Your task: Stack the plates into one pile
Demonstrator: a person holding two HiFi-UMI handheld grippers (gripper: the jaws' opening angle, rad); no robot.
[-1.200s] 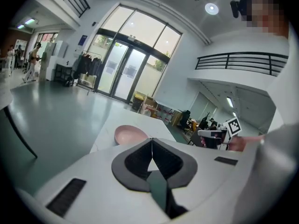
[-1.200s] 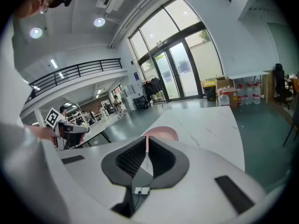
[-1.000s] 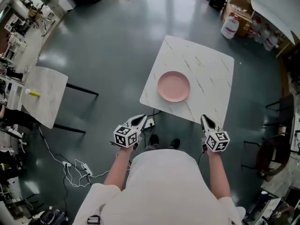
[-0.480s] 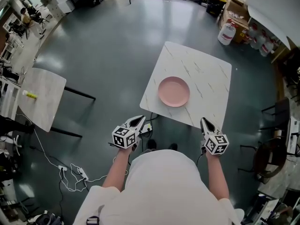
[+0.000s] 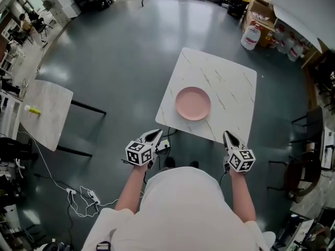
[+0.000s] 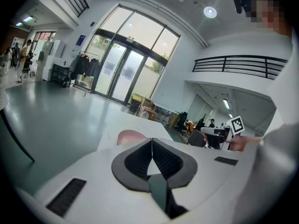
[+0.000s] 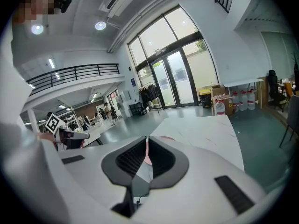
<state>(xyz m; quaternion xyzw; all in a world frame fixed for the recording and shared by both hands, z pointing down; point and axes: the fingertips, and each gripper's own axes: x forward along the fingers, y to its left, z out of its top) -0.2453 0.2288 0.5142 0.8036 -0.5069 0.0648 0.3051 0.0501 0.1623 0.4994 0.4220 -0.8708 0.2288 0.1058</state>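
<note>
While the left gripper (image 5: 156, 134) and right gripper (image 5: 227, 135) stay closed and empty at six o'clock, only the camera has drifted — the pink plates (image 5: 192, 103) look already piled.

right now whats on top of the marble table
Just a pink plate on the marble table, nothing else. Whether more plates lie stacked under it is hidden from above.

- No legible word, number or brand in any view.
- Left gripper (image 5: 158, 134), right gripper (image 5: 226, 135): behind the fingers, each cube shows black-and-white square markers only, no letters.
- Blue sign (image 6: 81, 39) on the wall beside the glass doors, far ahead of the left fingers: print too small to read.
- Cardboard boxes (image 5: 261, 7) and jug (image 5: 251, 34), far ahead of the right fingers: print blurred, unreadable.
</note>
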